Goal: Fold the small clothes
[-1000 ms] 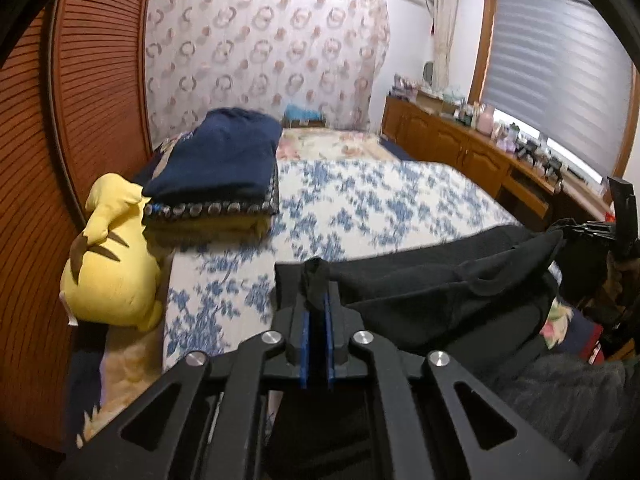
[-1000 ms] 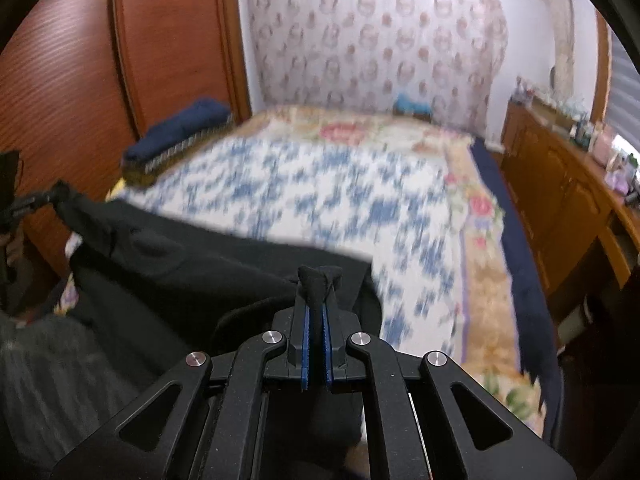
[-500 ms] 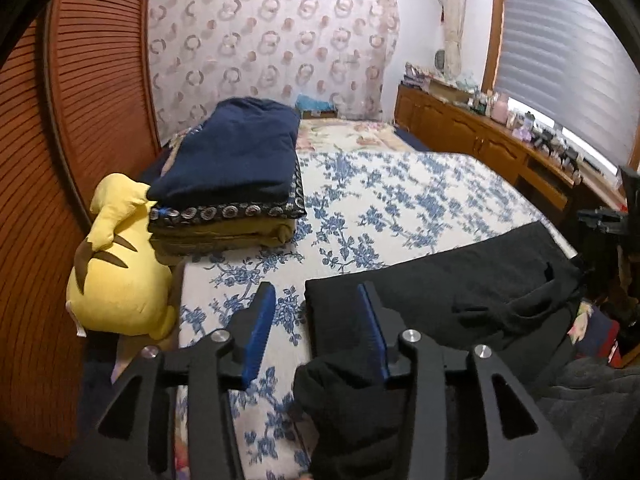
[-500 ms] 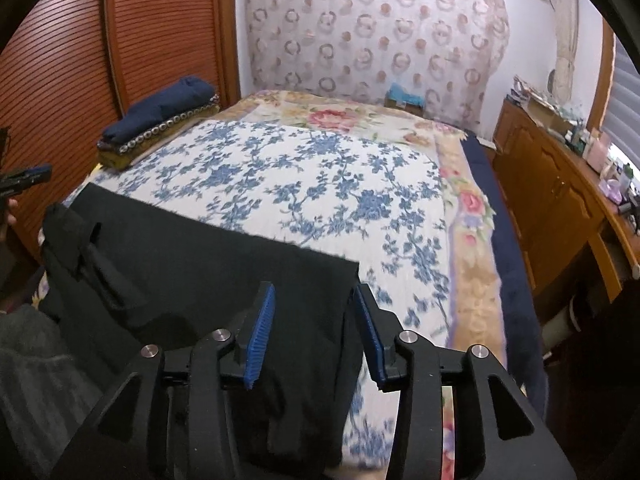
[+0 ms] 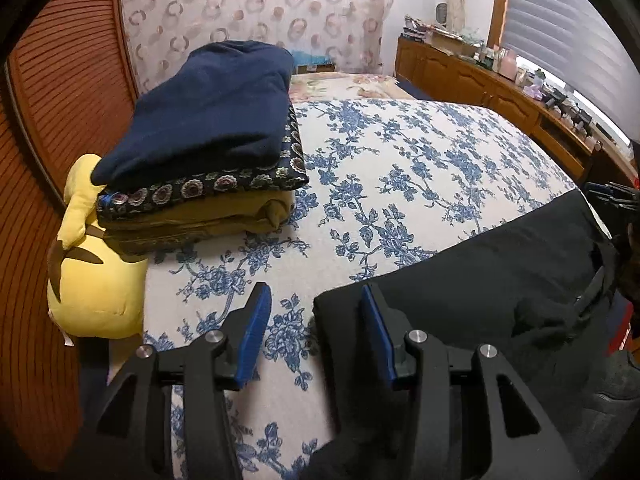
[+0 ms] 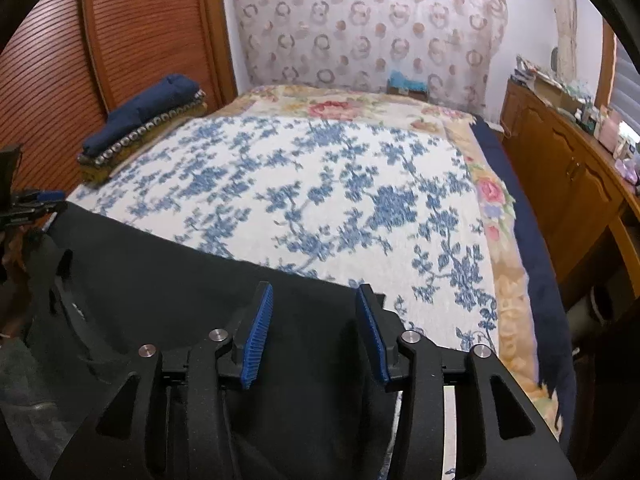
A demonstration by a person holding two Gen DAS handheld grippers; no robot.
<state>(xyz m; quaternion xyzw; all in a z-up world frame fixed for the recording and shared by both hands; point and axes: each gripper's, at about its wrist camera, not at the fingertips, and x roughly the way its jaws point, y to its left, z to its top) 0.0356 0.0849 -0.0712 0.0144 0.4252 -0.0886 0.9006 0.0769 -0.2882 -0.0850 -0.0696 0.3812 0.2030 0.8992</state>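
A black garment (image 5: 500,264) lies flat along the near edge of the bed, on the blue-flowered bedspread (image 5: 400,152). My left gripper (image 5: 314,300) hovers over the garment's left corner, its jaws opening; the right finger is above the cloth and the left one above the bedspread, and nothing is pinched. In the right wrist view the same garment (image 6: 180,280) spreads to the left. My right gripper (image 6: 314,296) stands over its right end, its jaws opening too, with the cloth below the pads and free of them.
A stack of folded clothes (image 5: 208,128) topped by a navy piece sits at the bed's far left (image 6: 140,128). A yellow plush toy (image 5: 92,280) is wedged against the slatted wooden door. A wooden dresser (image 6: 568,176) runs along the right.
Both grippers were shut on the black garment's corners and held it up; they came down, let go and opened. The garment now lies spread on the bed.
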